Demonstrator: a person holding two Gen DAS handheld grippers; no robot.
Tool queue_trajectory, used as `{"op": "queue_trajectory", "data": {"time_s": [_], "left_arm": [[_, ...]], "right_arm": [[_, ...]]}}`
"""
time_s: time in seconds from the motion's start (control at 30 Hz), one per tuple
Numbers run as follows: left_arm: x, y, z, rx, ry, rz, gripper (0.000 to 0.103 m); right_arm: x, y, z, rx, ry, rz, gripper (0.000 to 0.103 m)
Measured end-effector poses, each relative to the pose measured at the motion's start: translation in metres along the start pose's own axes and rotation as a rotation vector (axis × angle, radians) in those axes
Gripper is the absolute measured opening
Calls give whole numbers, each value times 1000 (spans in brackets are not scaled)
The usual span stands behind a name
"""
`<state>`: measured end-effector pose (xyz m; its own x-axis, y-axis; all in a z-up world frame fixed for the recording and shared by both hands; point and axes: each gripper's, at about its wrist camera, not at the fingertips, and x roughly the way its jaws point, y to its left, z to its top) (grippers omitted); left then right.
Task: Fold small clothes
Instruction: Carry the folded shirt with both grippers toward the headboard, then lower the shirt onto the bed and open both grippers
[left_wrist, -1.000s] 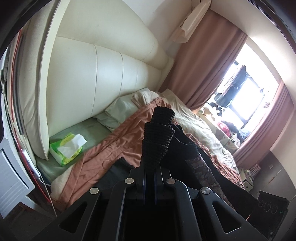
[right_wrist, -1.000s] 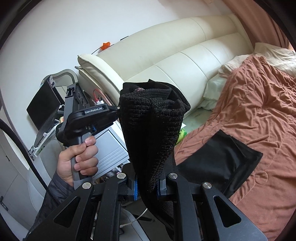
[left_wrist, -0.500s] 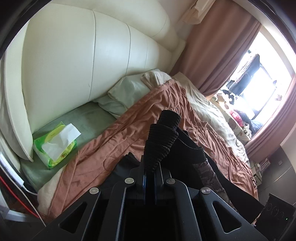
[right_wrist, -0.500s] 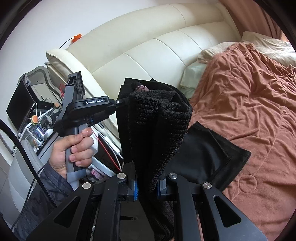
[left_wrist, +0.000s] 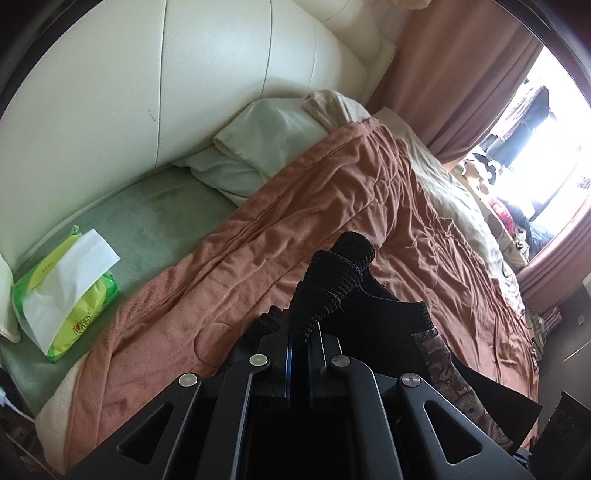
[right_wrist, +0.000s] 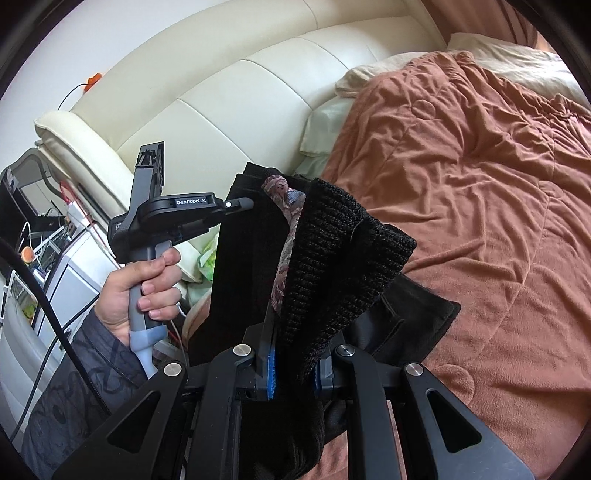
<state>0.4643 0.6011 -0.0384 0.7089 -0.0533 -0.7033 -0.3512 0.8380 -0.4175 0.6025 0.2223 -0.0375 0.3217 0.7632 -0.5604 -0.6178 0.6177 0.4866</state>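
In the left wrist view, the left gripper (left_wrist: 300, 334) was pressed together on a ribbed black knit edge of the small garment (left_wrist: 334, 284), which rose just ahead of its fingertips; a patterned strip of the same piece ran off to the gripper's right. Beyond lay the brown quilt (left_wrist: 332, 206), with a tissue pack (left_wrist: 62, 291) far to the left. Compared with the earlier frames, this camera had tipped down toward the bed.

In the right wrist view, the right gripper (right_wrist: 293, 365) was pinching the knit garment (right_wrist: 332, 266), held up between the two tools; the person's hand (right_wrist: 144, 284) gripped the left tool's handle to its left. Another black cloth (right_wrist: 413, 317) lay on the quilt ahead. Its blue pads stood farther apart than half a second before, though cloth was between them.

I judged the garment was being carried down for laying flat; the next move called for lowering both corners together, keeping the edge taut.
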Motion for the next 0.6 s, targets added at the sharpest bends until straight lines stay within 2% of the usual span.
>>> {"op": "queue_trajectory", "data": {"time_s": [0.1, 0.17, 0.2, 0.23, 0.27, 0.33, 0.4, 0.6], "left_arm": [[26, 2, 1, -8, 20, 23, 5], [47, 4, 0, -20, 53, 67, 6], [57, 6, -2, -31, 76, 108, 12], [66, 8, -4, -39, 100, 138, 17], [72, 11, -7, -50, 110, 155, 26], [73, 14, -13, -67, 96, 152, 37], [70, 15, -17, -67, 93, 139, 47], [56, 15, -29, -43, 105, 120, 48]], "right_arm": [[13, -18, 0, 33, -2, -29, 12], [25, -33, -2, 64, 9, -172, 23], [33, -44, -3, 99, 31, -214, 40], [40, -57, -6, 149, 56, -211, 60], [44, -69, -11, 197, 71, -204, 66], [44, -83, -18, 225, 79, -231, 67], [41, -90, -23, 233, 85, -222, 67], [25, -96, -25, 266, 96, -189, 67]]}}
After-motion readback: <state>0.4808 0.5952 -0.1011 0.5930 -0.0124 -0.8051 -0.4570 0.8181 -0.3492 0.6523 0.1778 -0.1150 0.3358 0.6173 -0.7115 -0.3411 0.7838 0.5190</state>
